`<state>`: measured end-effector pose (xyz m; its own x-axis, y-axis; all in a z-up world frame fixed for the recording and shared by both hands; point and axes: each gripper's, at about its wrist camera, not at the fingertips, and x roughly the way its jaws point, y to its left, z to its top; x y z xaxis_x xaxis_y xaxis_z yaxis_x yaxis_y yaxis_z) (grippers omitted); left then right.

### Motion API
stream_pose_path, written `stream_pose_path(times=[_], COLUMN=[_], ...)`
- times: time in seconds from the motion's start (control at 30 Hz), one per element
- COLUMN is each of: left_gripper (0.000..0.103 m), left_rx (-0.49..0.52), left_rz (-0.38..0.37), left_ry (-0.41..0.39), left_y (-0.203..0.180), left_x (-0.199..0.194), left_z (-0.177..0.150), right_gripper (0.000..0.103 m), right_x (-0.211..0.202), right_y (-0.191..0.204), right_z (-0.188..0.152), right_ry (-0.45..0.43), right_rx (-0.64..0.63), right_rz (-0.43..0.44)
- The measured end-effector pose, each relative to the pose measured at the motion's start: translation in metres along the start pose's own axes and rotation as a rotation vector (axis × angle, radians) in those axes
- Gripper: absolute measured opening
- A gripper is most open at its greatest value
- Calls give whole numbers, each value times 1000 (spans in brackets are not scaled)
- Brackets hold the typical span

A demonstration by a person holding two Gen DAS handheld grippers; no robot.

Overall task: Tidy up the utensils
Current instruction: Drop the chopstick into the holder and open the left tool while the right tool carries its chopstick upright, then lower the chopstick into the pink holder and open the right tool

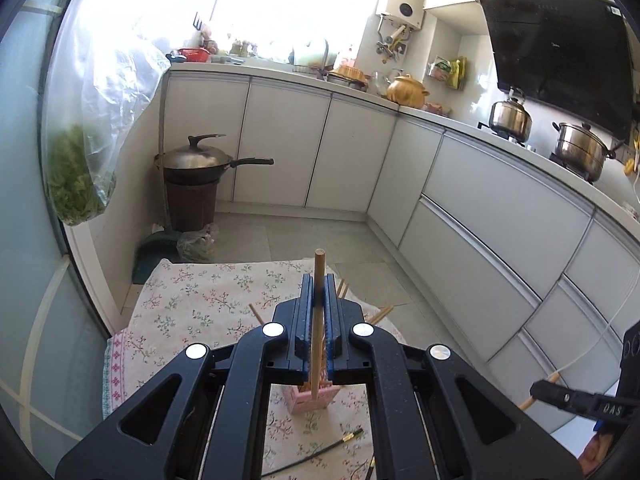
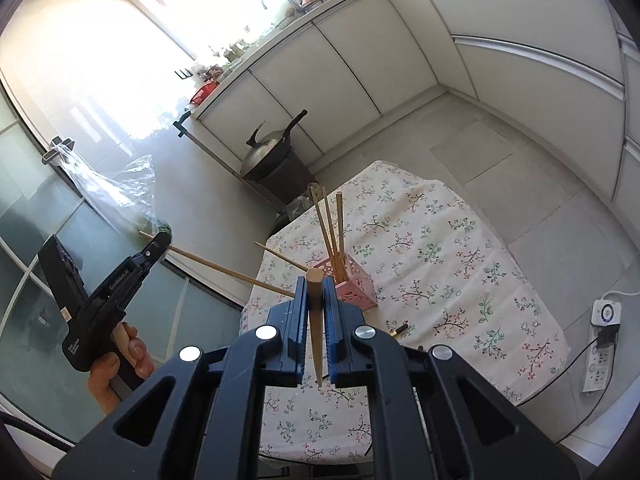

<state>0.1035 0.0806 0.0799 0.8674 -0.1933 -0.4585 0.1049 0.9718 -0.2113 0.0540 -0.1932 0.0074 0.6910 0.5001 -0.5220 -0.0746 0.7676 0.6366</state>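
Both grippers have a chopstick each here. The left gripper (image 1: pixel 319 280) is clamped down on a wooden chopstick (image 1: pixel 319 264), which runs up between the blue pads and pokes out past the tips; in the right wrist view you can see that same left gripper (image 2: pixel 157 245) off to the side, held in a bare hand (image 2: pixel 116 368), with its chopstick (image 2: pixel 224 270) sticking out long and slanting toward the table. The right gripper (image 2: pixel 315 284) is squeezed on a second chopstick (image 2: pixel 315 320), blunt end up, pointed end down between the pads. The pink holder (image 2: pixel 356 286) is a perforated square cup standing upright on the floral tablecloth (image 2: pixel 440 264), just beyond the right gripper's tips, and it's got three chopsticks in holder (image 2: pixel 330 224) standing up and fanning out a bit. From the left wrist view the pink holder (image 1: pixel 298 400) shows only partly under the gripper body. There's also a thin black cable with a gold tip (image 1: pixel 344 438) lying on the cloth near the holder. Off the table, a lidded wok (image 1: pixel 196 158) sits on a dark brown bin (image 1: pixel 192 204) by the white cabinets, and a power strip (image 2: pixel 600 360) lies on the floor tiles.
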Motion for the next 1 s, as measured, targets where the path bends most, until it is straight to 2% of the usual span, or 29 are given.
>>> stream_pose_path(times=[0.2,0.3,0.37,0.47,0.53,0.6,1.0], left_gripper=[4,8,13,15,22,35,47], left_rx=[-39,-79,-124,-193,-211,-228,-248], left_rz=[19,25,40,67,87,105,137], left_ry=[22,63,121,119,80,47,-8], left_y=[0,8,21,41,50,56,71], left_x=[40,66,75,65,50,36,0], left_z=[0,-15,-27,-27,-20,-14,2], right_gripper=[8,8,8,8,8,8,8], right_x=[8,14,17,19,20,20,41], right_y=[-2,-3,-1,4,9,17,66], right_z=[10,13,14,18,23,29,90], right_ry=[0,2,3,-1,-16,-36,-180], right_rx=[-3,-1,-2,1,-1,-7,-81], right_rz=[-15,-20,-22,-12,-4,-6,-97])
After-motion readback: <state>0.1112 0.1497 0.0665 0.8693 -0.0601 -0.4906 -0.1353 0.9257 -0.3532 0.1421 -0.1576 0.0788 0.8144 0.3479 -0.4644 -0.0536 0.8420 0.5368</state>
